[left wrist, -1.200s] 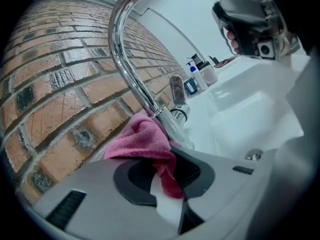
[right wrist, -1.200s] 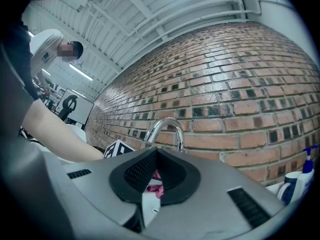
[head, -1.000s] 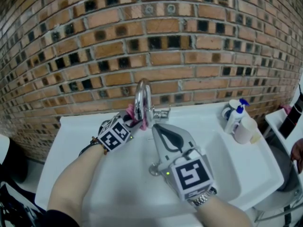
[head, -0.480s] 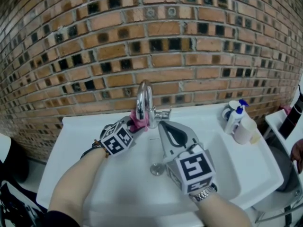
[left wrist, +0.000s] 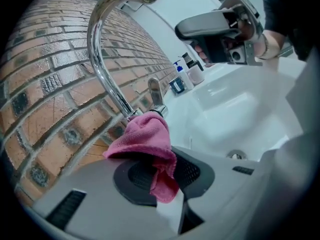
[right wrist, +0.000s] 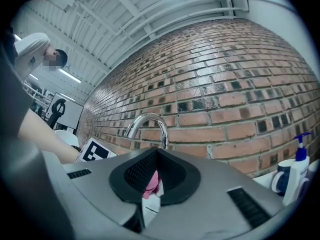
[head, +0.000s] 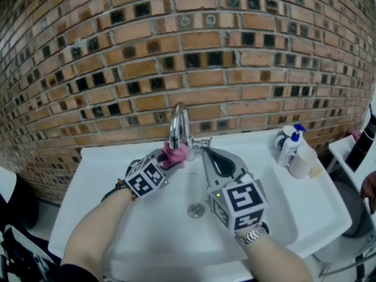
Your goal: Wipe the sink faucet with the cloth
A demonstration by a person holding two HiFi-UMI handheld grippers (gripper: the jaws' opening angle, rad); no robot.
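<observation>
Currently: pink microfibre cloth, soft, light and limp, likely to bunch against the slick chrome faucet. It is pinched as a wad in the left gripper and pressed at the faucet's base. Right gripper: jaws pressed together, empty, just right of the spout. Room: brick wall close behind, white sink open in front.

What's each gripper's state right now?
Left gripper: closed on the pink cloth.
Right gripper: closed, holding nothing.
</observation>
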